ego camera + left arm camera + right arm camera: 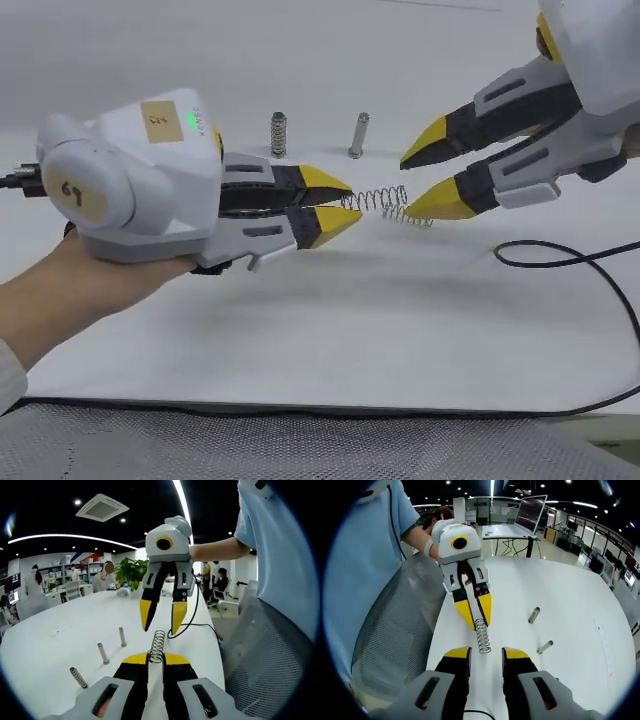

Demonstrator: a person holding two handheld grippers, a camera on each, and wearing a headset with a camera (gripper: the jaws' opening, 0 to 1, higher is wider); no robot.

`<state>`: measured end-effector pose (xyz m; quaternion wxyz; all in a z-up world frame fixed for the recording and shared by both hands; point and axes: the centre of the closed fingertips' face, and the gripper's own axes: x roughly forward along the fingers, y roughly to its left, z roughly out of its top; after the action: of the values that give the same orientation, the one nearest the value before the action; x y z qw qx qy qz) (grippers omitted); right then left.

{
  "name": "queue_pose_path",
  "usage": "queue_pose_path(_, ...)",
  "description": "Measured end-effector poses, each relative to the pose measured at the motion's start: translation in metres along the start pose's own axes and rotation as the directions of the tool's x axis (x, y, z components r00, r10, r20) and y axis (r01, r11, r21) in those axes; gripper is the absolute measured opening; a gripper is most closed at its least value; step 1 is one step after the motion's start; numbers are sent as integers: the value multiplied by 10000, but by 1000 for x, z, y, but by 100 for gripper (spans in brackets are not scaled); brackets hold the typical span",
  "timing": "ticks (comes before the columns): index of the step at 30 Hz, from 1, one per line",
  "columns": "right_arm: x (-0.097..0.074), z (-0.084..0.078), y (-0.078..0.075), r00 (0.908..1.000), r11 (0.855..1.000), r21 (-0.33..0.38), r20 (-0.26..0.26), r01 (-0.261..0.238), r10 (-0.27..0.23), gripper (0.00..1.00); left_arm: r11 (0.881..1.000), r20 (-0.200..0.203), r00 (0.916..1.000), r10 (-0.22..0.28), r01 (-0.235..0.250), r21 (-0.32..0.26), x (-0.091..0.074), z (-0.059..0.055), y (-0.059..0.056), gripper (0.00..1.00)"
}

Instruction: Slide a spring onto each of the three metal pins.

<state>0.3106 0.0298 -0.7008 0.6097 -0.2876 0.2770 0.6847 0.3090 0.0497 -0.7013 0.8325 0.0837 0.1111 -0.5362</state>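
Your left gripper [352, 203] is clamped tight on one end of a thin silver coil spring [383, 201] and holds it roughly level in the air above the white desk [350, 330]. That end is buried between the yellow tips, so you cannot see how many coils are caught. Your right gripper [406, 188] reaches in from the upper right with its jaws spread wide, and the spring's free end sits in the gap between them. In the head view that end looks close to the lower yellow tip, but whether it touches is hard to tell. The right gripper view shows open space on both sides of it. Farther back on the desk, well apart from the held spring, stand a sprung silver pin [279, 135], its shaft hidden under a dark coil, and just to its right a bare silver metal pin [358, 135]. In the left gripper view the pins form a row of three, with a second bare pin [122, 636] farthest away. Your supporting hand [70, 290] is mostly covered by the left gripper's white housing. A black cable [497, 255] loops on the desk and runs off the right edge.
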Motion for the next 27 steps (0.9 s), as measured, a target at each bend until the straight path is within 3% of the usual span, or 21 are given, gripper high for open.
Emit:
queue_pose_path(12,7,-3,6,9992,9994,1,-189,-359,359,10,10000,-45,10000,-87,87,-29,1,-2,-3,2)
queue_pose_path(27,5,-9,7,9976,9985,-284,-528,-469,454,8,9999,-31,9999,-162,162,-39,5,-2,-4,2)
